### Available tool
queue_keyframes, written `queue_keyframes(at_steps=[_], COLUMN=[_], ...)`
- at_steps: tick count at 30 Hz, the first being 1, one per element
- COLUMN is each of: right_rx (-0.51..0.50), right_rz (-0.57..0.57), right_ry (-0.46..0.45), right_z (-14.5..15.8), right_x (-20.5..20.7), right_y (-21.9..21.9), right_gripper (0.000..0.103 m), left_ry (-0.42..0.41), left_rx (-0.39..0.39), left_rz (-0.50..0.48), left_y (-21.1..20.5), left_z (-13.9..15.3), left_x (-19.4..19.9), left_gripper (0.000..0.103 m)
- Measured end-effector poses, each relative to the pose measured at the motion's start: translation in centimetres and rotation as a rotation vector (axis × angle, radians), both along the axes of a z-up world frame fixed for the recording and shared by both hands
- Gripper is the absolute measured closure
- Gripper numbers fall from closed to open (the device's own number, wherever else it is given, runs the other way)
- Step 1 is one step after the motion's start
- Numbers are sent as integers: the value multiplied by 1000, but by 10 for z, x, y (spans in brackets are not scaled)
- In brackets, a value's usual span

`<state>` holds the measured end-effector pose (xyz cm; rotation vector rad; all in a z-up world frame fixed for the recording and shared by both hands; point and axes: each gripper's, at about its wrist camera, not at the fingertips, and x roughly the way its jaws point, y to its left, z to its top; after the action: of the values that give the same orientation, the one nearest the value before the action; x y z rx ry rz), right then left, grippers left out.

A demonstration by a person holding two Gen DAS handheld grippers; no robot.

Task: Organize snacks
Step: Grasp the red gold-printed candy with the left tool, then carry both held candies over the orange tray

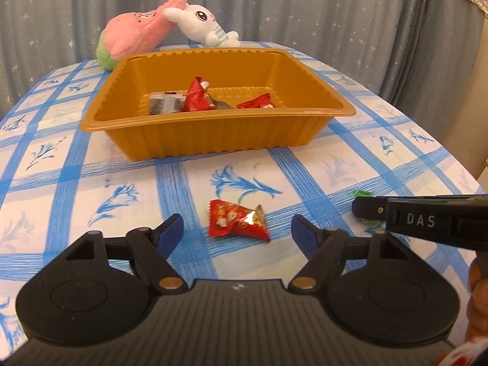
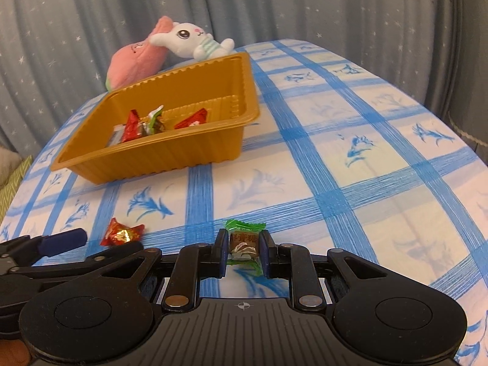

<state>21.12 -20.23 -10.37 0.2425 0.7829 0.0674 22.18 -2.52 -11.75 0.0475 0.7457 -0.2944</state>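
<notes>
A gold plastic tray [image 1: 213, 131] [image 2: 158, 158] stands mid-table and holds several wrapped snacks, red ones [image 1: 196, 96] among them. On the cloth before it lies a red wrapped candy [image 1: 236, 221] [image 2: 123, 233]. My left gripper [image 1: 238, 228] is open, its blue-padded fingers on either side of that candy, apart from it. My right gripper [image 2: 244, 250] is shut on a green-wrapped candy [image 2: 244, 244], low over the cloth. In the left wrist view the right gripper [image 1: 370, 209] comes in from the right and hides most of the green candy [image 1: 363, 193].
A pink plush [image 1: 137, 36] and a white rabbit plush [image 1: 204, 24] lie behind the tray at the table's far edge. A blue-checked cloth [image 2: 350, 167] covers the table. Grey starred curtains [image 1: 305, 6] hang behind. A person's fingers [image 1: 477, 299] show at the right.
</notes>
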Motion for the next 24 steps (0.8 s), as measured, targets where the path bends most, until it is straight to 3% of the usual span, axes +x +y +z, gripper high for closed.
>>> queue_keyframes(at_steps=[9, 17, 24], right_rx=[25, 25, 15], right_rz=[-16, -14, -8], right_ry=[0, -5, -19], right_z=[0, 2, 6], right_x=[1, 1, -1], right_y=[-8, -7, -2], right_gripper=[82, 82, 82], left_ry=[-12, -10, -17], left_rx=[30, 46, 36], left_rz=[14, 10, 39], left_y=[-10, -10, -4], left_z=[-5, -3, 3], left_x=[4, 4, 1], left_gripper=[52, 84, 84])
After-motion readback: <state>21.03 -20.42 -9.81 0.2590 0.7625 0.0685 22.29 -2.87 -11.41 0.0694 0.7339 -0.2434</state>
